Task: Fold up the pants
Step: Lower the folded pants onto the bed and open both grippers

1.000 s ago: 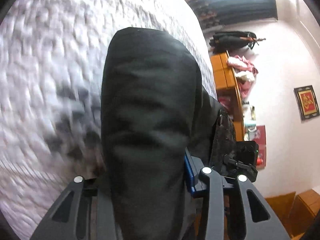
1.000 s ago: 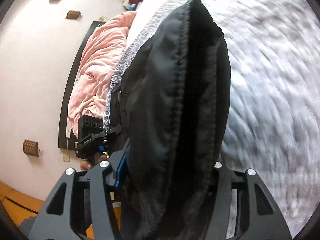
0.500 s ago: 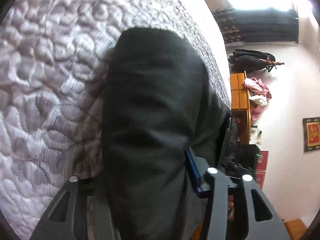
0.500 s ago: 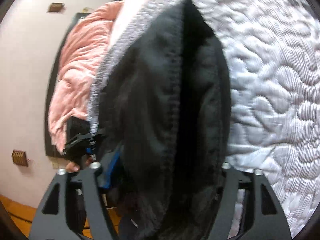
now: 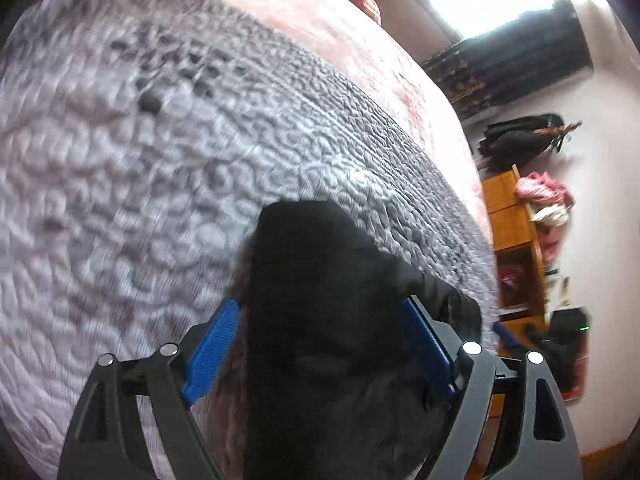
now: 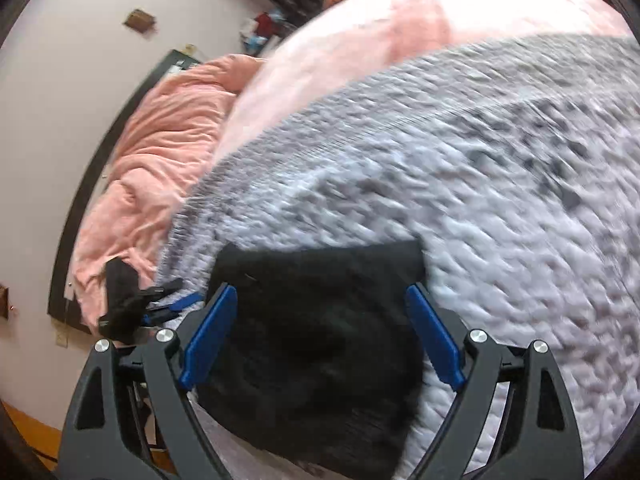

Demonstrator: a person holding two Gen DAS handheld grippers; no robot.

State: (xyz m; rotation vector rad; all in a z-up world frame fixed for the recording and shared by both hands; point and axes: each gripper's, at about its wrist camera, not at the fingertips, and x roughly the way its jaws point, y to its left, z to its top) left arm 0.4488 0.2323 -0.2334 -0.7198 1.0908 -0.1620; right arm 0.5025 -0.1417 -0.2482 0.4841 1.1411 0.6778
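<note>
The black pants (image 5: pixel 320 280) lie in a folded bundle on the grey quilted bedspread (image 5: pixel 140 200). In the left wrist view, my left gripper (image 5: pixel 320 308) hovers over the near end of the bundle. Its jaws are opening, the blue pads (image 5: pixel 212 344) stand clear on either side, and the cloth lies between them. My right gripper (image 6: pixel 320 292) straddles the pants (image 6: pixel 320 340) the same way; its jaws are also opening and its pads (image 6: pixel 436 340) are off the cloth. The left gripper (image 6: pixel 132 308) shows at the left of the right wrist view.
A pink blanket (image 6: pixel 160 152) is bunched along the bed's left side, with a pink sheet (image 5: pixel 360 40) beyond the quilt. An orange wooden shelf (image 5: pixel 512 232) holding clothes and a dark bag (image 5: pixel 520 140) stand by the wall on the right. The bed's edge lies near the grippers.
Both grippers have let go of the pants and their jaws have spread wide. They have drawn back and tilted up, so the pants look smaller and lie flat on the quilt.
</note>
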